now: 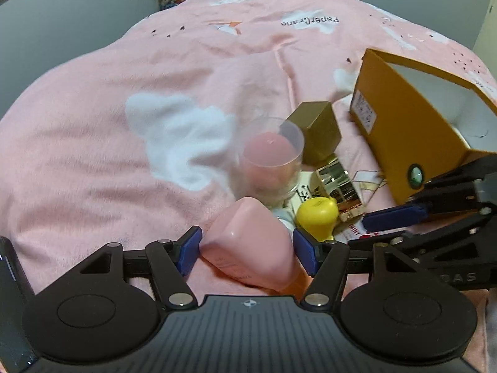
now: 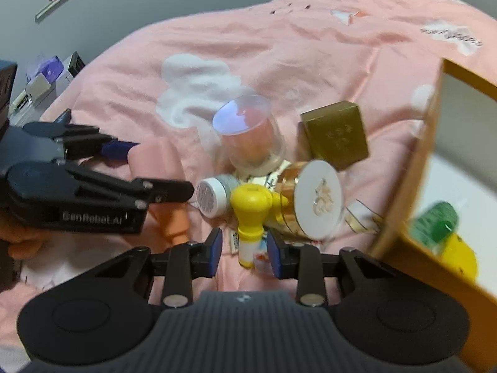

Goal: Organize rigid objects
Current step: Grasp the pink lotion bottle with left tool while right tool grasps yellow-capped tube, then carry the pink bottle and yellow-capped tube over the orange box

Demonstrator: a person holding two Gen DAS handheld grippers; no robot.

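Both fingers [image 1: 198,250] half hide the pink bottle [image 1: 251,242] base between them

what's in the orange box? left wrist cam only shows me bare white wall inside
Observer: The right wrist view shows a green-capped item and a yellow object in the orange box.
Operator: is the right gripper on the yellow-capped bottle yet
Observer: The right gripper straddles the yellow-capped bottle below its cap, with small gaps at both pads.
Operator: anything hidden left of that cap
Observer: A small white jar lies on its side there.
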